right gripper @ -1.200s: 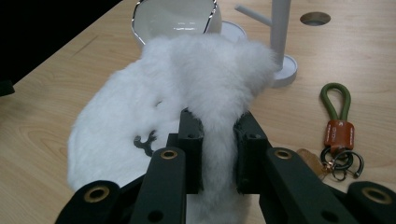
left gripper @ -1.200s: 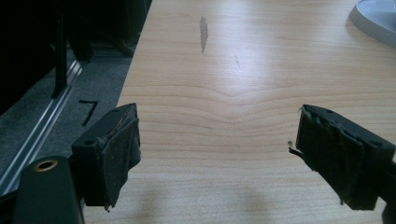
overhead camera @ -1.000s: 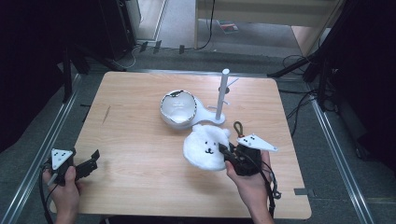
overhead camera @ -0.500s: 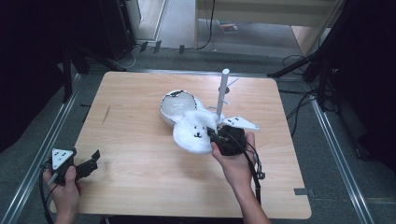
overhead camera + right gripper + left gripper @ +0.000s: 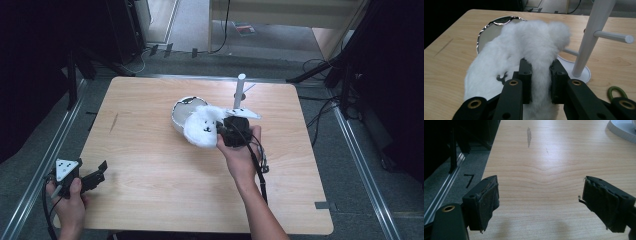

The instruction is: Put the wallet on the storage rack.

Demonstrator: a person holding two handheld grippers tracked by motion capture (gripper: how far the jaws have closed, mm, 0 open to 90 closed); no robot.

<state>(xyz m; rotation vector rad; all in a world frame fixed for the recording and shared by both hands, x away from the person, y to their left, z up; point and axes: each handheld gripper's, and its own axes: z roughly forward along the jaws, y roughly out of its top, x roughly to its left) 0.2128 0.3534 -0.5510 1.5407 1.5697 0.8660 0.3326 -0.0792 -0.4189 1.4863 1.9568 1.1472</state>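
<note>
Left gripper sits at the near left corner of the wooden table, held in the person's left hand. In the left gripper view its jaws are spread wide, nothing between the pads, only bare wood ahead of them. A dark scuff mark lies on the wood farther ahead, and the edge of a white base shows far ahead to the right.

Right gripper is held in the person's right hand over the middle of the table, well apart from the left one. Its jaws are pinched on a fold of a white fluffy plush toy, fur bulging up between both pads. The plush hangs out ahead and to the left of the jaws; in the high view a small dark stitched face shows on it.

Just beyond the plush, partly covered by it, is a round mirror with a shiny rim. Ahead and to the right of the right gripper stands a white peg stand, upright on a round white base, with side pegs sticking out. A green ring shows close at the gripper's right side; cannot tell what it belongs to.

Beyond the table's far edge: grey floor with cables.
</note>
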